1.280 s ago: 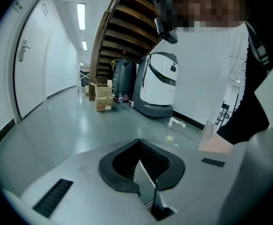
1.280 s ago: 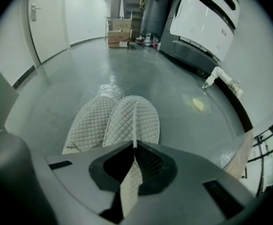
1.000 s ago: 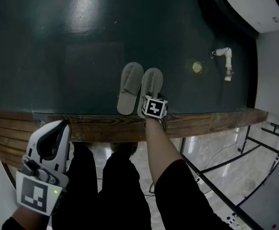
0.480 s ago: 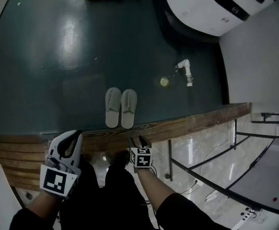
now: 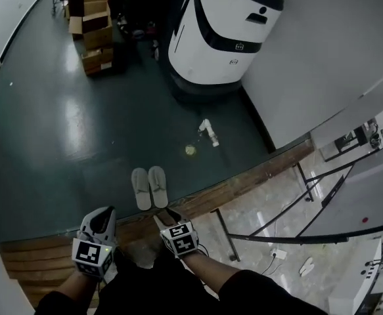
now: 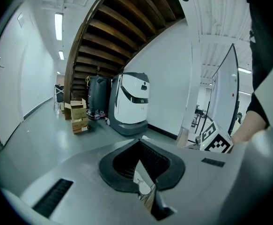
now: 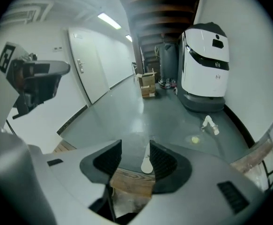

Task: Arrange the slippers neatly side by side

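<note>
CHANGE: right gripper [image 5: 166, 216], off the slippers [image 5: 150, 188] a second ago, is now hanging on the near side of the wooden ledge [image 5: 237, 184], jaws apart, gripping nothing | left gripper [image 5: 102, 216] is hanging alongside, jaws nearly together, carrying nothing | ITEM: slippers are lying parallel and touching just beyond the ledge; arranging is looking finished | UNCLEAR: pair is showing too small to judge heel alignment

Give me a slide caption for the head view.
Grey slippers lie side by side on the green floor by the wooden ledge; left gripper and right gripper hover clear of them.

Left gripper [image 5: 103, 215] jaws together, right gripper [image 5: 165, 216] jaws apart.
</note>
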